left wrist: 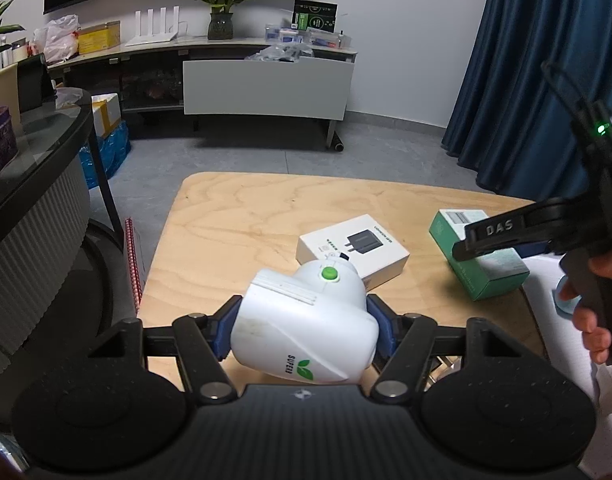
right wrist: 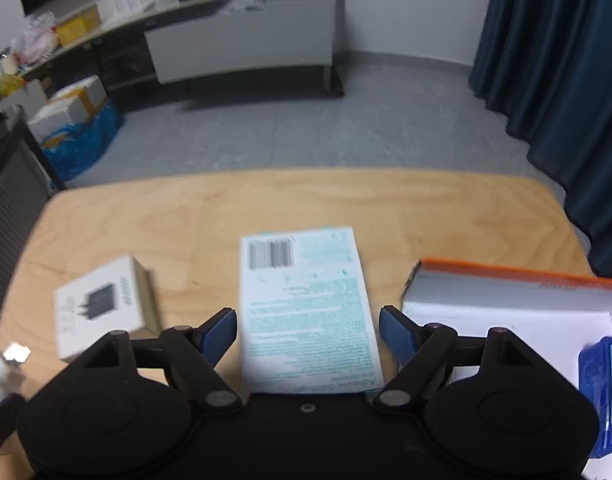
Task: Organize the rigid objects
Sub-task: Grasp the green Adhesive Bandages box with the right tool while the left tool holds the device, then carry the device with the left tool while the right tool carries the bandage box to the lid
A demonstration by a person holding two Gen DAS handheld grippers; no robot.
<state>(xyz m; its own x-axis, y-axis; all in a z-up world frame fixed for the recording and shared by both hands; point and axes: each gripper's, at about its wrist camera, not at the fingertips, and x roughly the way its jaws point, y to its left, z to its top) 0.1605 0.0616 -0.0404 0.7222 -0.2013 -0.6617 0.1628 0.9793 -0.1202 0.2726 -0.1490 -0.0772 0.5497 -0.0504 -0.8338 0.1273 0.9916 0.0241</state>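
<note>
So, flat mint-green cardboard box (right wrist: 306, 312) lying on the light plywood table (right wrist: 446, 216), long axis running straight away from the right gripper (right wrist: 308, 330), sitting between its blue pads, jaws spread, not pinching. Closer to that side by far. Left gripper (left wrist: 304, 330) clamped on the white plastic bottle (left wrist: 306, 328), off above the table's near edge.

I see bare wooden table (right wrist: 234, 208) along the far half, free to pass. Nearer, the charger box (right wrist: 102, 306), green box (right wrist: 306, 312) and orange-edged white box (right wrist: 514, 304) crowd my path.
</note>
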